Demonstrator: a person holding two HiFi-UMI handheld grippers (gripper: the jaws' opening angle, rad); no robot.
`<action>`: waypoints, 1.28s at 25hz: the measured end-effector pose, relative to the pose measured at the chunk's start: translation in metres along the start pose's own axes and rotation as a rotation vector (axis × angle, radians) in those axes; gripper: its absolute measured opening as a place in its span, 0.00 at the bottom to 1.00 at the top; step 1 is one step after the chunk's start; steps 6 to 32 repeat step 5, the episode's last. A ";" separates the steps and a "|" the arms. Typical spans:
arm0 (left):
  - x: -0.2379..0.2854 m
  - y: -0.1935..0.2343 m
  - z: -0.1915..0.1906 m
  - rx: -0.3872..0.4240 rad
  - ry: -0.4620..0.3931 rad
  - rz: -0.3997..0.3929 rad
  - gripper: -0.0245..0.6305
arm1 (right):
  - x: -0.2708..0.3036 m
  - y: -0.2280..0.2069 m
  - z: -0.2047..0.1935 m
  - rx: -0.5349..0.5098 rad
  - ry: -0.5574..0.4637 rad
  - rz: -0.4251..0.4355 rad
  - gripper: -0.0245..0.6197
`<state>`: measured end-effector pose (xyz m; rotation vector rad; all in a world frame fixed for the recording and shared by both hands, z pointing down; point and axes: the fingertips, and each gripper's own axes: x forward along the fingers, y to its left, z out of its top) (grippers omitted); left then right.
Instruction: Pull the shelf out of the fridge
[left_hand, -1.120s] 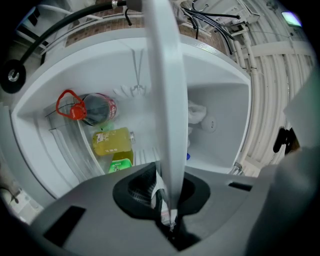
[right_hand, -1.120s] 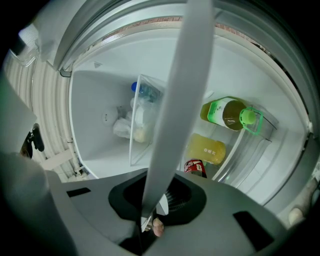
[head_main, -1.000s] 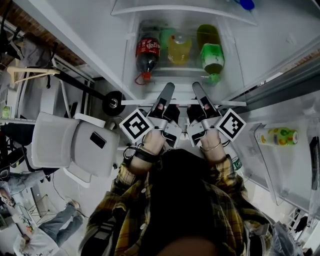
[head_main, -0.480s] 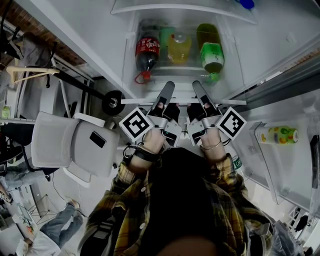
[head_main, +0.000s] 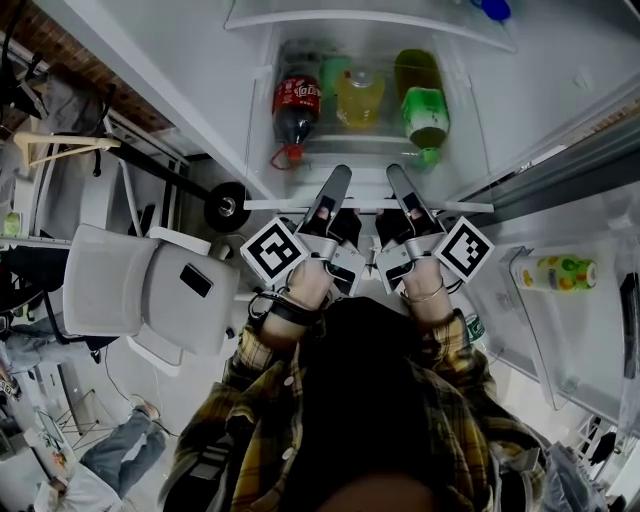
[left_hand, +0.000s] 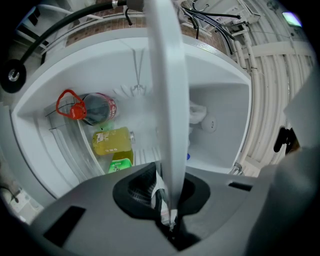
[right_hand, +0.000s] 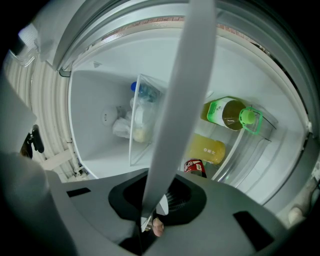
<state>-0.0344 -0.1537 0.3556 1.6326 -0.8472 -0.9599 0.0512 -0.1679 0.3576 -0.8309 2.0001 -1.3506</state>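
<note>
Shelf (head_main: 468, 207): one thin, pale slab with a white front rim, set level across the open fridge (head_main: 190, 90). In the head view we see its rim as a narrow white strip. In both gripper views it is edge-on, a smooth grey-white band (left_hand: 167, 100) across the frame. We cannot tell whether the panel is glass or plastic.

Left gripper (head_main: 336, 178): jaws pinching the shelf's front rim, left of centre.

Right gripper (head_main: 396, 176): jaws likewise clamped on the rim, just beside the left one.

Past the rim, lying side by side in a clear bin:
- cola bottle (head_main: 296, 105), red cap towards us
- yellow bottle (head_main: 358, 97)
- green bottle (head_main: 425, 112)
</note>
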 end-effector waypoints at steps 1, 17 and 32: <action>0.000 0.000 0.000 0.001 -0.001 0.003 0.09 | 0.000 0.000 0.000 0.000 0.001 0.000 0.11; 0.002 0.000 0.001 0.001 0.000 0.006 0.09 | 0.002 0.001 0.002 -0.002 0.003 -0.002 0.11; 0.002 0.000 0.001 0.001 0.000 0.006 0.09 | 0.002 0.001 0.002 -0.002 0.003 -0.002 0.11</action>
